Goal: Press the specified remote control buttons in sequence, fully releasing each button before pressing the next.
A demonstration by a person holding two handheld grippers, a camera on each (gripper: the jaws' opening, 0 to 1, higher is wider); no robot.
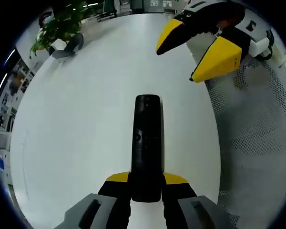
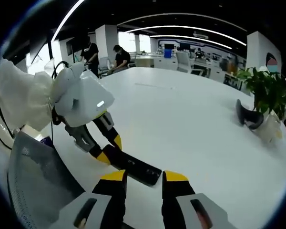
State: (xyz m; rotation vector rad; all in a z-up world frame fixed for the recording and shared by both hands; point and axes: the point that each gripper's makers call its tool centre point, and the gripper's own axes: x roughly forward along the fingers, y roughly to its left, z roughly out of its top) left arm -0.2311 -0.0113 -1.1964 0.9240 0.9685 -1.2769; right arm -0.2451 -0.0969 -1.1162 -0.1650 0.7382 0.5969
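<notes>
Now: left gripper (image 1: 146,183) clamps the near end of a slim black plastic remote control (image 1: 147,143), held over the white tabletop (image 1: 86,119). Right gripper (image 2: 145,179), jaws spread and unloaded, hovers just beside the remote's far end.

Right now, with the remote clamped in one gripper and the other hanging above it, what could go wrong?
1. The left gripper holds the remote by one end alone, so a press further along could tip it or slide it out of the jaws.
2. The right gripper has its jaws open. Coming down like that, a wide tip might hit two buttons together.
3. The remote lies near the table edge, so a slip could send it off.
</notes>
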